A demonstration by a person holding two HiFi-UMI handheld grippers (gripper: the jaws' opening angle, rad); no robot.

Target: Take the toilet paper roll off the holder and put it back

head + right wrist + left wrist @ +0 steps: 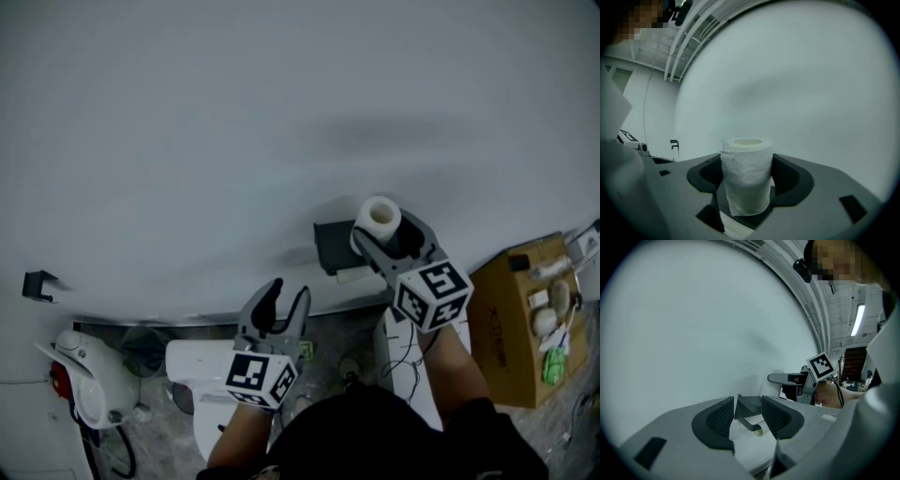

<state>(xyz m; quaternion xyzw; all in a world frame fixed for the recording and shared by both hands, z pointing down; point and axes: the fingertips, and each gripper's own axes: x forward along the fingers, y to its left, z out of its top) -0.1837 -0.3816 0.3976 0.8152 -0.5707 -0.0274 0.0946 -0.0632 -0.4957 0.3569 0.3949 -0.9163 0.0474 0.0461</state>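
Our right gripper (385, 231) clamps the soft white toilet paper roll (746, 176) upright by its sides, just beside the dark wall-mounted holder (333, 246). It looks light and squashy, so we judge a gentle grip across its middle safest. Our left gripper (746, 411) stands narrowly parted and empty.
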